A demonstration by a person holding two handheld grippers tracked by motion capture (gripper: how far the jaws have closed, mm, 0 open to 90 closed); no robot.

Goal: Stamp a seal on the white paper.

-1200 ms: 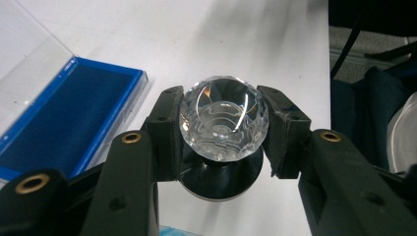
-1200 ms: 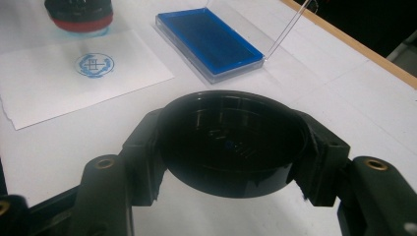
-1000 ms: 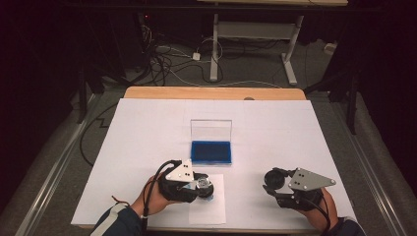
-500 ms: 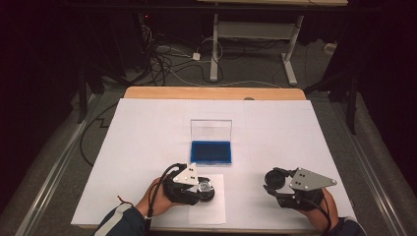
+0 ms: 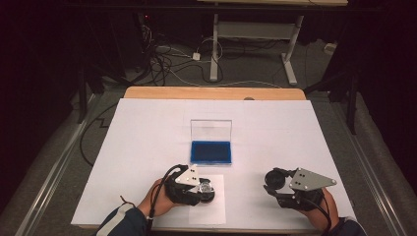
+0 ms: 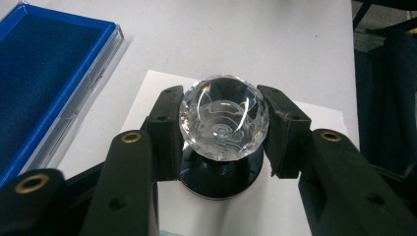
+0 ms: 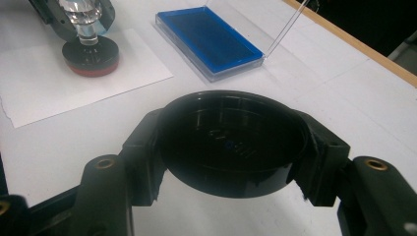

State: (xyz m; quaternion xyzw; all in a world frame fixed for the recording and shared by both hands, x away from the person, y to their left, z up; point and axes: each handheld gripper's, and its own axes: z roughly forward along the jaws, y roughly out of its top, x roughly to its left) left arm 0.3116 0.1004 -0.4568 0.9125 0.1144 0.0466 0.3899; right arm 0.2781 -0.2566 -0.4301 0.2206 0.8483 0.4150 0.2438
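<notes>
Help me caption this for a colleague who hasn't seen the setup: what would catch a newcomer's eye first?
Probably the faceted crystal knob of a stamp, clamped in the left gripper with its dark base on a paper sheet at the table's near edge. Next, the open blue ink pad case at mid-table, its clear lid upright. At near right, the right gripper holds a round black cap.

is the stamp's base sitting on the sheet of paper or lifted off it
Touching. The right gripper view shows the stamp with its red-edged base flat on the sheet of paper, no gap beneath it.
</notes>
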